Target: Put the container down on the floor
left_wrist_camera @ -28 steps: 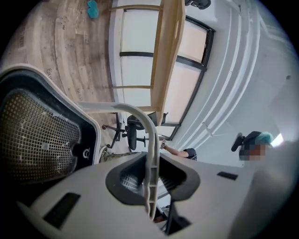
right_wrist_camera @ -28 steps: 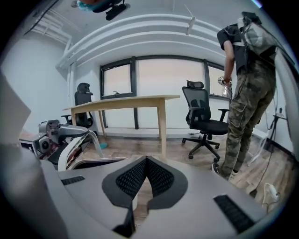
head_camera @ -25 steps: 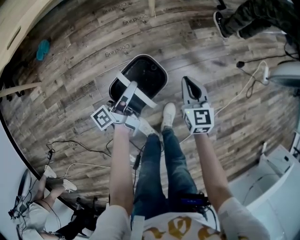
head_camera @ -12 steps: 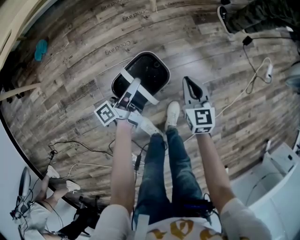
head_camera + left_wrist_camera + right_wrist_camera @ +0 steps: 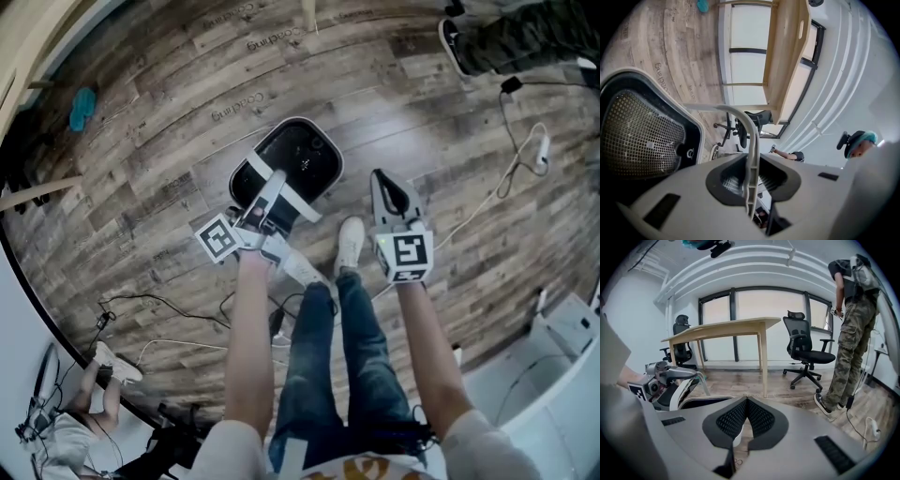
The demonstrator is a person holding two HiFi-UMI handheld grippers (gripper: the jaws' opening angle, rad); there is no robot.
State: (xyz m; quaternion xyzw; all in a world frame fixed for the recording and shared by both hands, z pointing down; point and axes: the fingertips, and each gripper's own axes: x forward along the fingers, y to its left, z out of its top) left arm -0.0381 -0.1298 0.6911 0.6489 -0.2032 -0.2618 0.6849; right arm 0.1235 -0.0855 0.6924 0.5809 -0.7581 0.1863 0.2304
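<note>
Container (image 5: 300, 155) shifted slightly, underside hidden

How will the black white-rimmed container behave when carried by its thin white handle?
It may swing or tilt: the left gripper pinches only the thin white handle. The black white-rimmed container looks rigid and, held by one gripper, probably light.

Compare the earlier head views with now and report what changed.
The container, hanging by its handle from the left gripper, has shifted slightly and looks a little smaller, so it seems to be going down toward the floor. Nothing was grabbed or released. The left grip stays on the handle; the right gripper stays shut and empty.
</note>
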